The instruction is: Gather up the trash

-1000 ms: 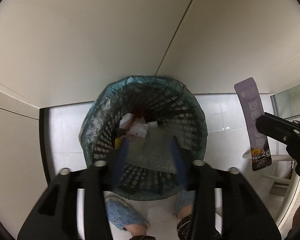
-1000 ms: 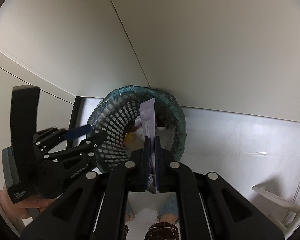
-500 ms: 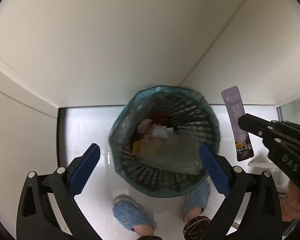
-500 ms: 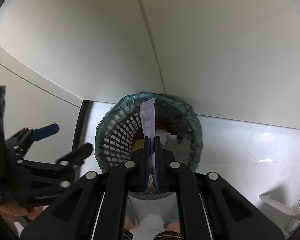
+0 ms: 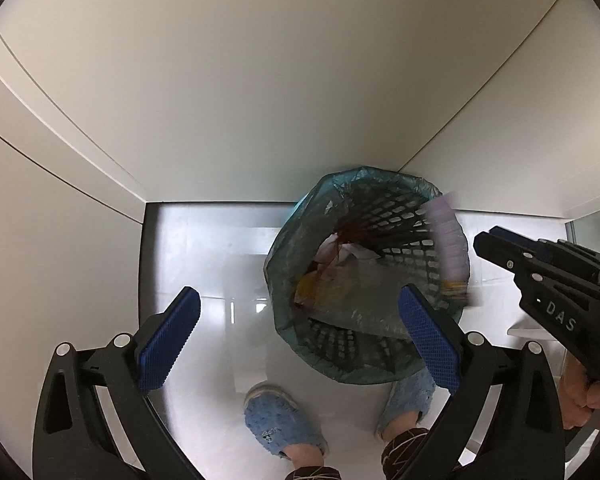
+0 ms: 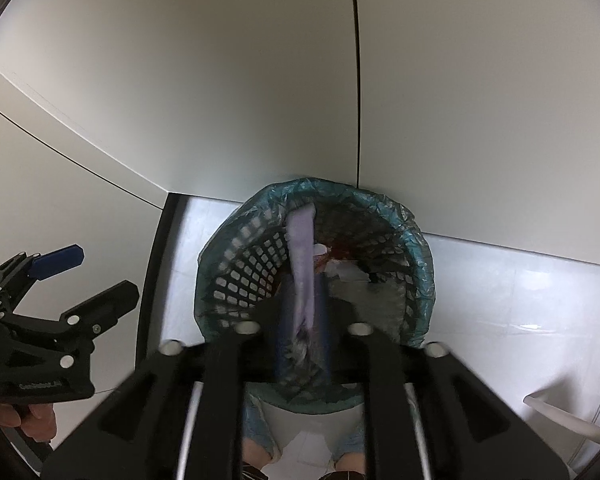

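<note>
Bin [image 6: 236, 280] rim below, right claw [image 6: 302, 344] just parted (packet [image 6: 300, 256] between), left claw [image 5: 296, 344] wide.

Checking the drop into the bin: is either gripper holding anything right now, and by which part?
Left gripper: nothing, jaws wide open. Right gripper: jaws have just been opening around the purple sachet's lower end; it is blurred, apparently released over the trash basket.

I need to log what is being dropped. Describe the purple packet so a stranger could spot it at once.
Find the black mesh bin with a teal liner, standing on the white floor in the corner. Directly over its opening, between the right gripper fingers, whose jaws have just been opening, hangs the purple packet. It is the only long, flat lilac strip; the trash below is crumpled and pale.
</note>
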`<state>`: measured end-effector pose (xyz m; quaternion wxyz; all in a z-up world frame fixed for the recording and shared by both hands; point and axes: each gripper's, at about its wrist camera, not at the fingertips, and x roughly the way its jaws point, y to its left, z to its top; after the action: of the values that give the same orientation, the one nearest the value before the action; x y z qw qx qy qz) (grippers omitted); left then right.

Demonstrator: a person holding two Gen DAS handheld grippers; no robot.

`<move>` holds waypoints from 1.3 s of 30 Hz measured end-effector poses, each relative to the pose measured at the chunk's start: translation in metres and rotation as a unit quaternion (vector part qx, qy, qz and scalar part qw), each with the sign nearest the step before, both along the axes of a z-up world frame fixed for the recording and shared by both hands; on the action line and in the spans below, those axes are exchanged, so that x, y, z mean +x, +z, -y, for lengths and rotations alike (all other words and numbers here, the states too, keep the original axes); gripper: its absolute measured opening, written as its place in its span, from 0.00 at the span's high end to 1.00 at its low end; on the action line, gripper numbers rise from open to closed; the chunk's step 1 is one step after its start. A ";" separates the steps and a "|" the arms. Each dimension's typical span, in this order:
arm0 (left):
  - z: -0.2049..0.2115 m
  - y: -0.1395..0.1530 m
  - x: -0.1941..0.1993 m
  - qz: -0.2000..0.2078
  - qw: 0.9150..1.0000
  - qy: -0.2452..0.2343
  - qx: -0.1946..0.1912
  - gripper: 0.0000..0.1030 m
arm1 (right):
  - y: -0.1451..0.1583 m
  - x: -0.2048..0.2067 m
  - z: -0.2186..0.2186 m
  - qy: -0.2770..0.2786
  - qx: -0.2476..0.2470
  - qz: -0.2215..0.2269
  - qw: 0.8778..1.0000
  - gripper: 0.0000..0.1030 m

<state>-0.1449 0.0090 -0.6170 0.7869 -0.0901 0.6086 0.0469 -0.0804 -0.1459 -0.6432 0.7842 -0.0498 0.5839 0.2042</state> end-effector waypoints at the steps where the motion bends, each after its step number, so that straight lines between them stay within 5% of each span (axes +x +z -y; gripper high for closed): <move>1: 0.001 0.002 -0.001 0.001 1.000 0.000 0.001 0.06 | 0.001 0.000 -0.001 0.000 0.001 -0.001 1.000 0.69; 9: -0.001 0.021 0.000 0.005 1.000 0.004 0.006 0.06 | 0.021 -0.001 0.002 -0.006 -0.004 0.017 1.000 0.42; 14: -0.005 0.050 -0.001 0.008 1.000 0.014 0.014 0.06 | 0.065 -0.006 0.016 -0.029 -0.020 0.039 0.999 0.15; 17: -0.007 0.081 -0.002 0.009 0.999 0.028 0.014 0.06 | 0.102 -0.009 0.027 -0.043 -0.030 0.052 0.997 0.11; 27: 0.003 0.252 -0.014 0.032 0.999 0.035 0.026 0.06 | 0.288 -0.032 0.051 -0.053 -0.044 0.127 0.990 0.08; 39: 0.020 0.470 -0.041 0.117 0.992 0.012 0.043 0.06 | 0.485 -0.078 0.078 -0.104 -0.003 0.175 0.979 0.08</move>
<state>-0.1861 -0.0108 -0.1467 0.8554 -0.0683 0.5085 0.0711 -0.1581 -0.2242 -0.1583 0.8908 -0.0259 0.4406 0.1083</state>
